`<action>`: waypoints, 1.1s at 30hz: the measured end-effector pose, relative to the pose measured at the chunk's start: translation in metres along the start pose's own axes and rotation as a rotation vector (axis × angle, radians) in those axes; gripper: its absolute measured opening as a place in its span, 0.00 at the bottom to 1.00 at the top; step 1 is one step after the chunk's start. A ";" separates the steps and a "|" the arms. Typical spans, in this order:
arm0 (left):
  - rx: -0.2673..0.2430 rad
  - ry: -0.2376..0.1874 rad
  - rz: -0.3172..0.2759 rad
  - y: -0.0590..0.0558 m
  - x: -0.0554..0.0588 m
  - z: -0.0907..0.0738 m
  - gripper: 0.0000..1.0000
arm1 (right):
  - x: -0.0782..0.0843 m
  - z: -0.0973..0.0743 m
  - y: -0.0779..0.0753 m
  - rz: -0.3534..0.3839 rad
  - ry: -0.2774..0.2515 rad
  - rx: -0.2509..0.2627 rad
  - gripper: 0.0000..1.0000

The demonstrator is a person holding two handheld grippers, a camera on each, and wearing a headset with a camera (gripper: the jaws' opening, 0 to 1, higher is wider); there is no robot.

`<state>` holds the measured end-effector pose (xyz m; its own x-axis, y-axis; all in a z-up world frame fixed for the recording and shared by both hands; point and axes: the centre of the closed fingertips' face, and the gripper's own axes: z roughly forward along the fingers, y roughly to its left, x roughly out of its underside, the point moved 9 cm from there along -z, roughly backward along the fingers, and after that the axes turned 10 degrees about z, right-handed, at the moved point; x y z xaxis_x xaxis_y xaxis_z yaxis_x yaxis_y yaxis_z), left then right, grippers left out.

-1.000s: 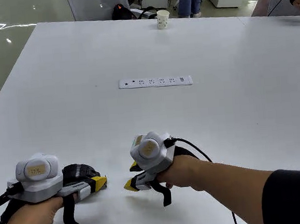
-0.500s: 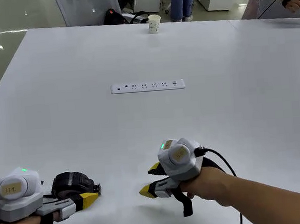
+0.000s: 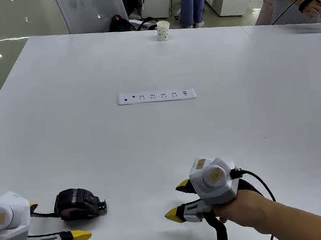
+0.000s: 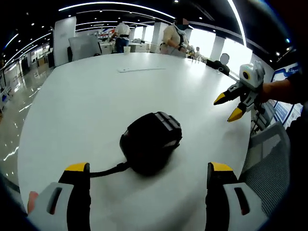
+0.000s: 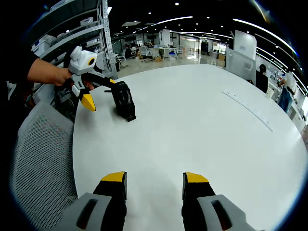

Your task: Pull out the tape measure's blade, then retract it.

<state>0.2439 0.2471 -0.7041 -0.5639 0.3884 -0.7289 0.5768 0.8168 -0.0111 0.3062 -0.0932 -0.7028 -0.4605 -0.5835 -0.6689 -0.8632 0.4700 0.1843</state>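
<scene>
A black tape measure lay on its side on the white bench, near the front edge on the person's left; a small tab stood out at the case's right end, and a dark strap ran from the case towards the far jaw of the left gripper; that gripper was spread wide, its yellow-tipped jaws standing either side of the tape measure; in the left gripper view the case sat between the two tips and a little ahead of them, with bare bench showing on both sides, so the jaws looked apart from it, though whether the strap touched a jaw could not be told

The right gripper was held in the person's hand over bare bench to the right, well apart from the tape measure, pointing towards it; its jaws were parted by a moderate gap with nothing in between; a black cable curved away from its back

Farther out, near the middle of the bench, lay a white power strip; a paper cup stood by the far edge; people stood beyond the bench; in the right gripper view a grey mesh chair showed beside the bench's edge
</scene>
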 end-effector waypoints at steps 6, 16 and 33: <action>0.013 -0.012 -0.002 0.002 0.009 -0.014 0.99 | 0.018 -0.014 -0.009 0.028 -0.006 0.033 0.52; 0.029 -0.036 0.047 0.003 0.012 -0.028 0.99 | 0.039 -0.043 -0.025 0.045 -0.041 0.100 0.63; 0.066 -0.039 0.066 0.008 0.008 -0.039 0.99 | 0.065 -0.091 -0.044 0.112 -0.137 0.139 0.81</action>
<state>0.2207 0.2732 -0.6833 -0.5008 0.4221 -0.7557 0.6502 0.7597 -0.0066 0.2958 -0.2121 -0.6890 -0.5117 -0.4315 -0.7430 -0.7670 0.6191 0.1687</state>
